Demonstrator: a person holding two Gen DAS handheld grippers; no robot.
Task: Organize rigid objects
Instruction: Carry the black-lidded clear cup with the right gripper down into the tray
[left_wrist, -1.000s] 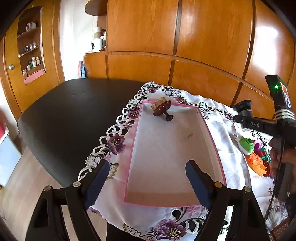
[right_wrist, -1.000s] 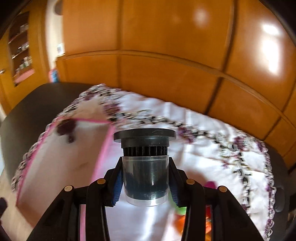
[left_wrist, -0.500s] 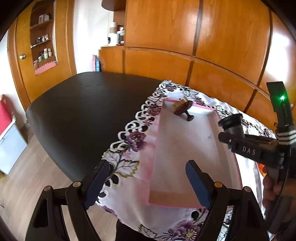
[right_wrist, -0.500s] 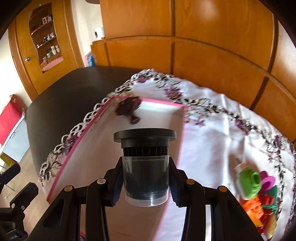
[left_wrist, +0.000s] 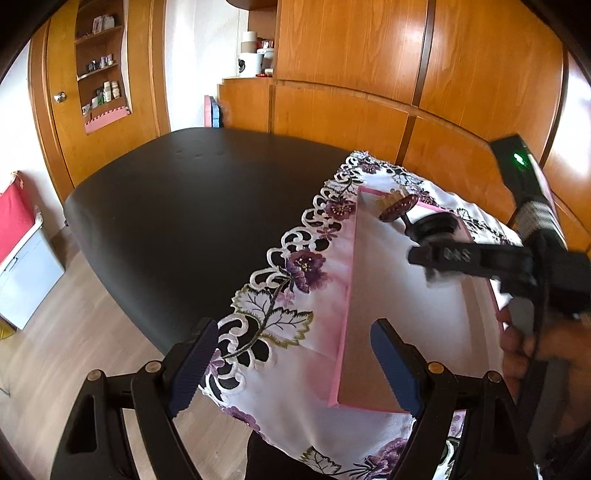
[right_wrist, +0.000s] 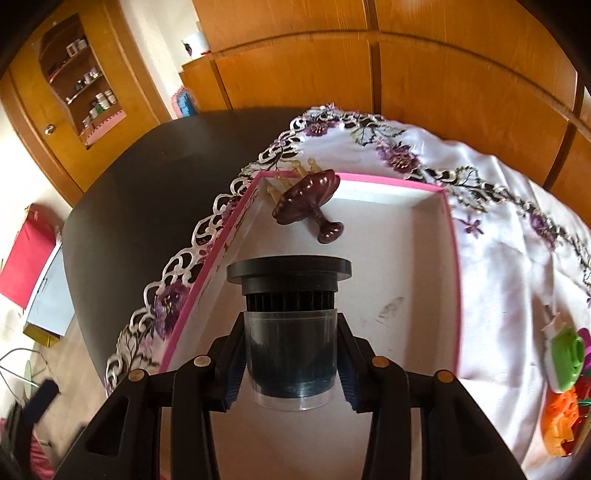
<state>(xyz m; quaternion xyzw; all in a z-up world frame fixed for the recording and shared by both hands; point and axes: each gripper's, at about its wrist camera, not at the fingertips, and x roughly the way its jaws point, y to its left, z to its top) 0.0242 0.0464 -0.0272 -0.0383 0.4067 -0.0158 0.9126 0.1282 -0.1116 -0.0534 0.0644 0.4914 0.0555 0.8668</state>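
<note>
Left view showed the left hand-held gripper (left_wrist: 291, 363) empty, jaws apart, beside the tray (left_wrist: 384, 295); right view showed the right hand-held gripper (right_wrist: 291, 363) clamping the jar (right_wrist: 290, 321) above the tray (right_wrist: 448, 236), best lowered clear of the ornament (right_wrist: 306, 206) before release.

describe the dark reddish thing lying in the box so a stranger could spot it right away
On the floral tablecloth sits a shallow pink-edged box. In its far corner lies a glossy maroon scalp massager, tipped on its side, the only loose thing in the box.
</note>
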